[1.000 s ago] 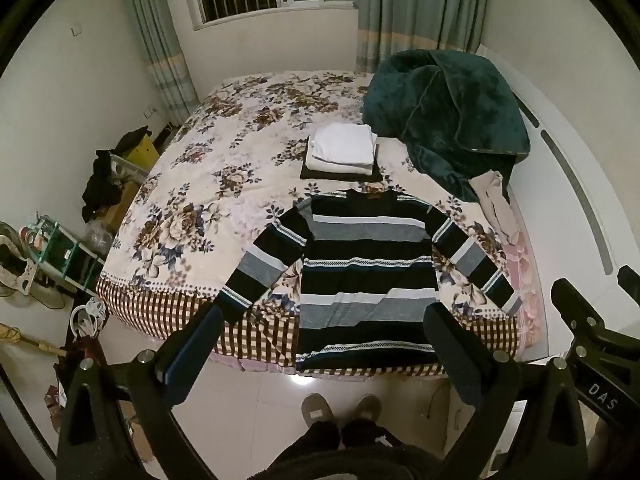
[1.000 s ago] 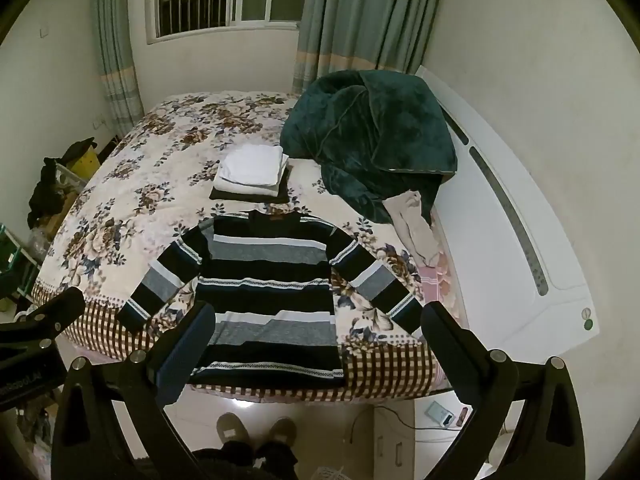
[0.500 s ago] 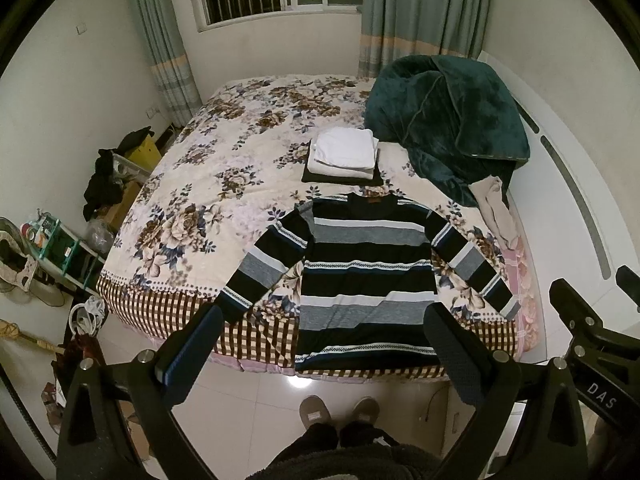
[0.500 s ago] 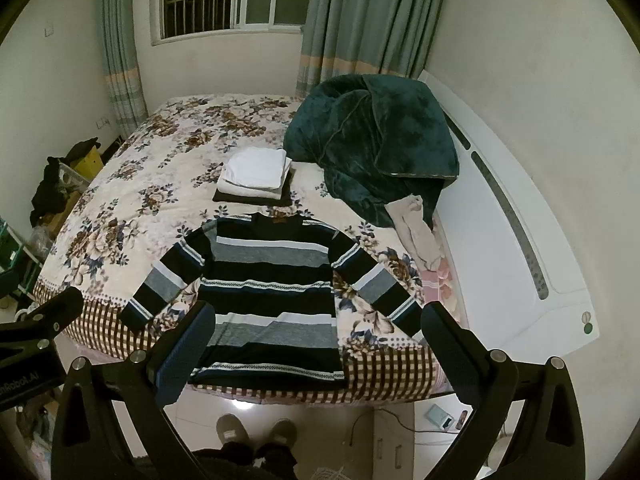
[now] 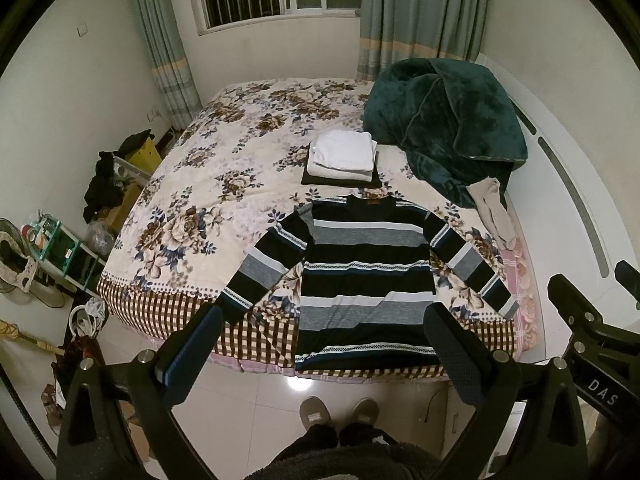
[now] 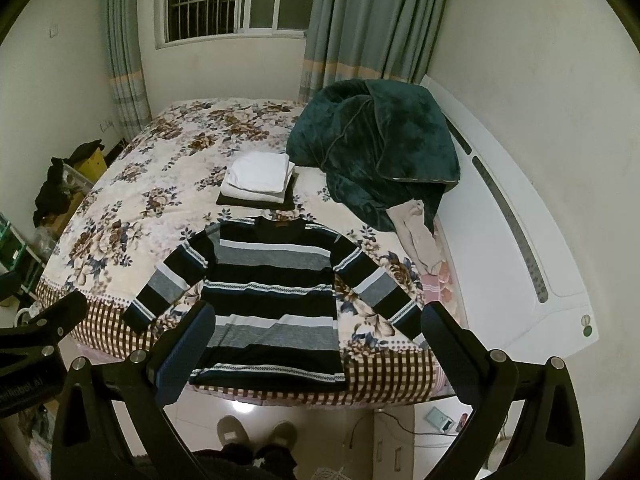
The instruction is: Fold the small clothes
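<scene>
A striped black, grey and white sweater lies flat on the floral bed, sleeves spread, hem at the near edge; it also shows in the right wrist view. My left gripper is open and empty, held above the floor in front of the bed, well short of the sweater. My right gripper is open and empty too, at the same distance. A stack of folded white and dark clothes sits behind the sweater's collar, also seen in the right wrist view.
A heaped dark green blanket lies at the bed's right, with a beige garment below it. A white headboard runs along the right. Clutter and shelves stand on the left floor. My slippered feet are on the tiled floor.
Both grippers have tilted or risen slightly, so the bed and sweater sit a little lower in both views. Nothing on the bed has moved.
</scene>
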The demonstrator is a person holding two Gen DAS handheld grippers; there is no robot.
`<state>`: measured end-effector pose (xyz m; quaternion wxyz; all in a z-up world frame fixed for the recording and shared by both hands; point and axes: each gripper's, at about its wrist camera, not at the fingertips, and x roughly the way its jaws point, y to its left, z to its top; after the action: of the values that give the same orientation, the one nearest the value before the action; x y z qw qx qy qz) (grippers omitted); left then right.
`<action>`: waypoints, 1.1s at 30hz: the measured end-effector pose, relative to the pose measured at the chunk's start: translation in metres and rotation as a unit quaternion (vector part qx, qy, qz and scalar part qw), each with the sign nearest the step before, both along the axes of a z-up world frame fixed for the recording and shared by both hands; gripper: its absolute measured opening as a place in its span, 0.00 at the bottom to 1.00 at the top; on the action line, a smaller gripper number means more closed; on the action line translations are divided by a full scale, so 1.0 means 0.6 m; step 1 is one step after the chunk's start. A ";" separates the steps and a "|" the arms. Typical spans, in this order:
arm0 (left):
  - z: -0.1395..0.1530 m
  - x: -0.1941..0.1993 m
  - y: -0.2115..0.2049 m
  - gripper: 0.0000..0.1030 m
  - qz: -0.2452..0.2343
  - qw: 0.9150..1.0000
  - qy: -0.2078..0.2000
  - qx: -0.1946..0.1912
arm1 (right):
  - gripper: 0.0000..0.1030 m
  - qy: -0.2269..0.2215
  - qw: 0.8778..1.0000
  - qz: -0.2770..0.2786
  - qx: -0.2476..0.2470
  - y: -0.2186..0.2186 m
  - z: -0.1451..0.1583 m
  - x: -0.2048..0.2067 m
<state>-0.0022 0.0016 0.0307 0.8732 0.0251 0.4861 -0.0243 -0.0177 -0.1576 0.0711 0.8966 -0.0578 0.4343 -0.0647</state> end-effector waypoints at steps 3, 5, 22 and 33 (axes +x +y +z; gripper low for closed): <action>0.000 0.000 0.001 1.00 0.000 1.000 -0.001 0.000 | 1.00 -0.001 1.000 0.000 0.000 -0.001 -0.003 -0.004; 0.002 -0.001 0.000 1.00 0.001 1.000 -0.001 0.000 | 1.00 0.000 1.000 0.002 -0.001 0.000 0.000 -0.004; 0.029 0.003 -0.016 1.00 0.003 1.000 -0.010 0.001 | 1.00 -0.004 1.000 0.005 -0.002 0.005 0.010 -0.009; 0.029 -0.004 -0.011 1.00 0.002 1.000 -0.013 -0.001 | 1.00 -0.006 1.000 0.005 -0.001 0.008 0.008 -0.015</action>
<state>-0.0047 -0.0049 0.0480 0.8794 0.0239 0.4749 -0.0229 -0.0267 -0.1530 0.0758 0.8994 -0.0606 0.4287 -0.0607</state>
